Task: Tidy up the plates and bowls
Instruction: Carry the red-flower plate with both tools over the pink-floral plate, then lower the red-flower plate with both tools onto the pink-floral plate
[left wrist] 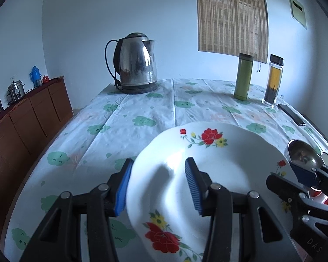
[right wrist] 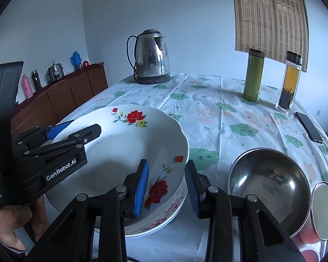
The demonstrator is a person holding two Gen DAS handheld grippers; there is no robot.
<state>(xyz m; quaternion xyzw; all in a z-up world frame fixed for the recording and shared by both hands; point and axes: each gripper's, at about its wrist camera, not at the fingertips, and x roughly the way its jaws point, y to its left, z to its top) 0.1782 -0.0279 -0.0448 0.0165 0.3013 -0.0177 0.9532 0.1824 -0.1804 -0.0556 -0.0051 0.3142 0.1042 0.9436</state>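
Note:
A white plate with red flowers (left wrist: 218,166) (right wrist: 120,152) is gripped from both sides. My left gripper (left wrist: 159,161) (right wrist: 83,126) is shut on its left rim, one blue pad outside the edge and one inside the dish. My right gripper (right wrist: 167,162) (left wrist: 284,172) is shut on the right rim in the same way. Under the plate lies another flowered dish (right wrist: 164,222), partly hidden. A steel bowl (right wrist: 269,185) (left wrist: 304,152) sits on the cloth just right of the right gripper.
A steel kettle (left wrist: 137,65), a green flask (left wrist: 243,76) and a glass tea bottle (left wrist: 273,80) stand at the far end of the table. A phone (right wrist: 309,126) lies near the right edge. A lidded cup (right wrist: 323,211) is beside the steel bowl. A wooden sideboard (left wrist: 28,118) runs along the left wall.

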